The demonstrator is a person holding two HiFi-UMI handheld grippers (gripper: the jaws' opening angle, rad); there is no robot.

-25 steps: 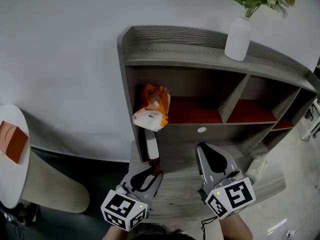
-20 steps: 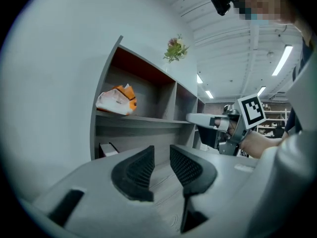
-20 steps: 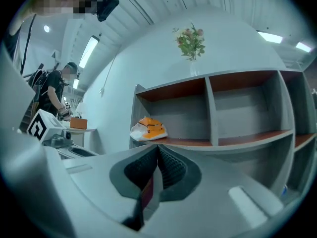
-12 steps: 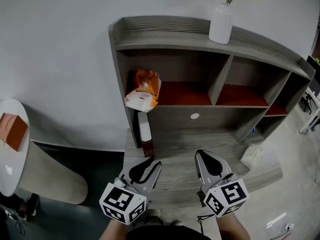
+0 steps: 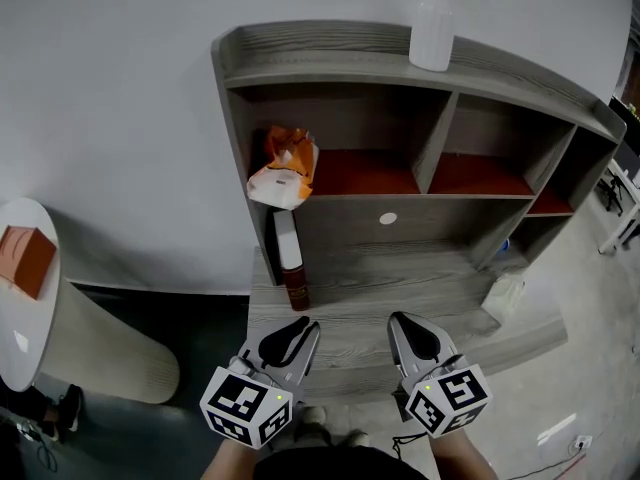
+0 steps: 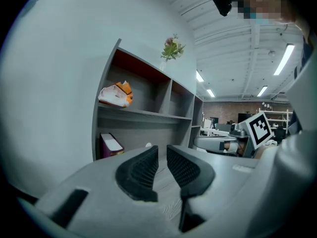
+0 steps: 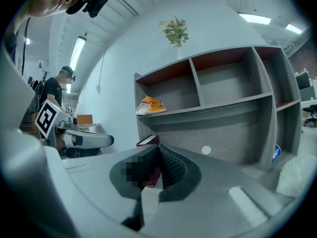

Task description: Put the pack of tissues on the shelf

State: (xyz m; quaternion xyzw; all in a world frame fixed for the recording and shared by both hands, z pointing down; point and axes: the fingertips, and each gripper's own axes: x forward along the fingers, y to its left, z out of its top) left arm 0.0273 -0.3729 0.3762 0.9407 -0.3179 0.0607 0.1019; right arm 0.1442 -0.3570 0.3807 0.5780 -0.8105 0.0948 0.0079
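Left claw (image 5: 297, 330), empty, had just been narrowing, right claw (image 5: 408, 330) sat pressed together, and the pack of tissues (image 5: 283, 168) overhung the shelf's (image 5: 400, 63) upper-left front edge, where it might slip off.

Pack of tissues (image 5: 283, 168): soft orange-and-white plastic pack, crumpled, orange end up and to the back, white end forward. Lies tilted in the leftmost upper compartment of the shelf (image 5: 330, 63), at the front edge, near the left wall. Shelf: grey wood-grain, red-brown compartment floors.
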